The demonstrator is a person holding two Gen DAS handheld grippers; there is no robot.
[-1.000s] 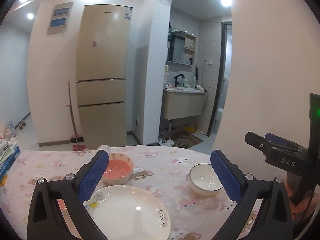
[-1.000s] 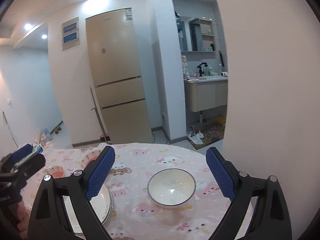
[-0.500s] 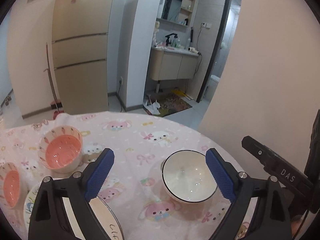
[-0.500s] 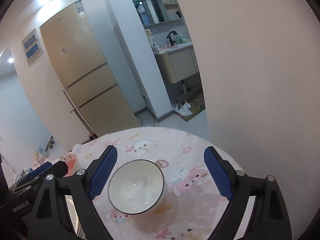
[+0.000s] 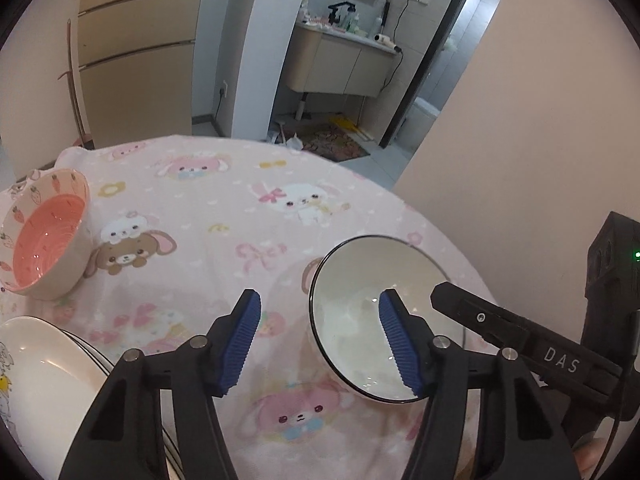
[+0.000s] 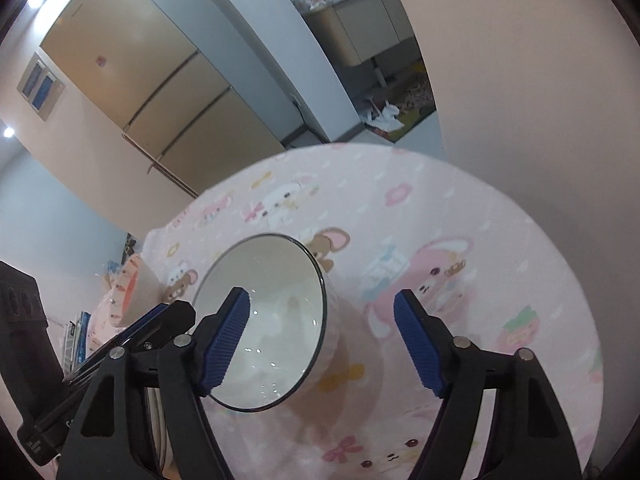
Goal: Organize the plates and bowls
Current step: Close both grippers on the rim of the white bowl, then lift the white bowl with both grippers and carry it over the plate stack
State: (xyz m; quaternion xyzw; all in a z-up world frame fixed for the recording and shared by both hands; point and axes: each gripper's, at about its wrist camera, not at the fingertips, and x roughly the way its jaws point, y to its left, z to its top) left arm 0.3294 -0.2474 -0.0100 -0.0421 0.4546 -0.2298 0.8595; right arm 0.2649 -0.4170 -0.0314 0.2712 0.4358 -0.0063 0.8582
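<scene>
A white bowl (image 5: pixel 372 320) with a thin dark rim is seen upright on the pink printed tablecloth (image 5: pixel 224 208), near the table's right edge. It is straddled on 2 sides. The left gripper (image 5: pixel 320 338) has 1 blue pad inside the bowl and the other outside its left wall, and its jaws are closing with the rim between them, though no pad is seen pressing yet. The right gripper (image 6: pixel 322 344) is set likewise on the bowl's (image 6: pixel 272 320) opposite wall, jaws closing, pads still apart from the ceramic.

A pink bowl (image 5: pixel 48 236) stands near the table's left edge, and a stack of white plates (image 5: pixel 44 392) lies at the near left corner.

The white bowl is judged to be glazed ceramic: stiff, moderately heavy, slippery and breakable. The rim wall is judged the best place to pinch, with firm but gentle pressure, and the bowl kept level.
</scene>
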